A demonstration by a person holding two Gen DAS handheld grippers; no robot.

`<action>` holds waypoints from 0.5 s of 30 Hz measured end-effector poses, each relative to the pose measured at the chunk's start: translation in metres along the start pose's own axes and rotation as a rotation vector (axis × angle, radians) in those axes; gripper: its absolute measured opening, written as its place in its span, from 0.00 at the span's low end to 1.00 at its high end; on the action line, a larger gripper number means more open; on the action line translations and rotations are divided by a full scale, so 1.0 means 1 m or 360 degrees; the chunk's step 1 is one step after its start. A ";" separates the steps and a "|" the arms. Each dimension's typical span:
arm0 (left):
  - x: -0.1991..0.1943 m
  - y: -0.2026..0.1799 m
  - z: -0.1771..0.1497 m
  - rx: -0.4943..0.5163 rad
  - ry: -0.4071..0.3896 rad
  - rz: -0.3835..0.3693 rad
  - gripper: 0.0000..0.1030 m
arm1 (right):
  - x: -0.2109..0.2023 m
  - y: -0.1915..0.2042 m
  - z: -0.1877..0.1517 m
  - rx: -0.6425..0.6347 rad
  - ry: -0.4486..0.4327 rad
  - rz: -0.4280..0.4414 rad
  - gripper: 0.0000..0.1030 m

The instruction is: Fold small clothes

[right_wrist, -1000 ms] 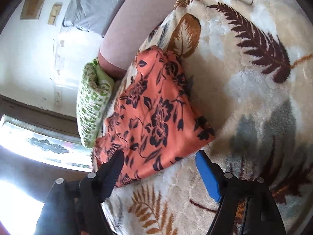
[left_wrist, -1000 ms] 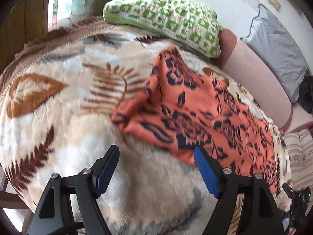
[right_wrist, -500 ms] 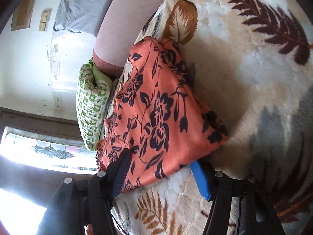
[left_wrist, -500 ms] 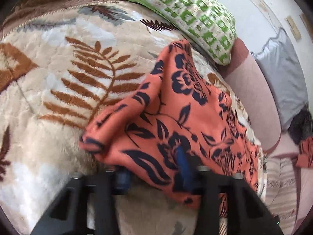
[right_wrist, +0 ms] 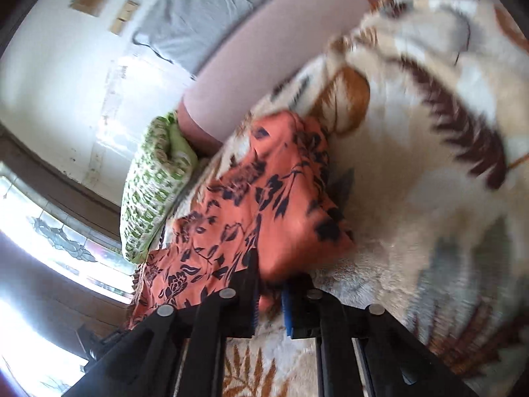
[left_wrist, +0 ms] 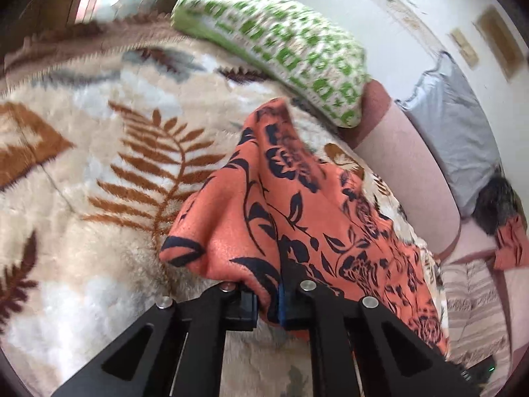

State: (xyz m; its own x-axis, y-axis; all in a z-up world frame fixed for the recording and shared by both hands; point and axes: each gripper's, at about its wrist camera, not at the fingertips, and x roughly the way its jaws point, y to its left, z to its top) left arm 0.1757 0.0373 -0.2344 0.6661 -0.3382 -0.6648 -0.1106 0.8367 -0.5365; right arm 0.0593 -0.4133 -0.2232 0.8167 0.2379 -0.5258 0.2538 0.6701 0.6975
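Left gripper [left_wrist: 267, 304]: jaws clamping the cloth [left_wrist: 297, 218] edge, readying a fold.
Right gripper [right_wrist: 269, 301]: jaws pinching the opposite corner, keeping it taut.

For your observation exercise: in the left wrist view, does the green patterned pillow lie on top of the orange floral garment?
No, the green patterned pillow lies beyond the orange floral garment.

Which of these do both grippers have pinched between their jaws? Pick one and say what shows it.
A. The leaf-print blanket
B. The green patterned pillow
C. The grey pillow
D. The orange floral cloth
D: the left gripper and the right gripper are each shut on an edge of the orange floral cloth, which bunches between their pads.
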 end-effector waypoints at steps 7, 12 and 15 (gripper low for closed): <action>-0.004 0.002 -0.010 0.0000 0.0059 0.0044 0.09 | -0.040 -0.016 0.010 0.0115 -0.0033 0.0025 0.07; 0.016 0.028 -0.010 -0.0231 0.0209 0.0033 0.26 | -0.019 -0.044 0.005 0.0421 0.0171 0.0120 0.09; 0.017 0.027 -0.008 -0.0243 0.0206 -0.0020 0.43 | -0.002 -0.057 -0.004 0.0584 0.0267 0.0137 0.35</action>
State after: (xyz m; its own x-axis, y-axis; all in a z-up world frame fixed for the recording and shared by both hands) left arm 0.1782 0.0508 -0.2649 0.5686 -0.4092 -0.7136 -0.2199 0.7603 -0.6112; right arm 0.0410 -0.4495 -0.2639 0.7549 0.4136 -0.5090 0.3813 0.3547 0.8537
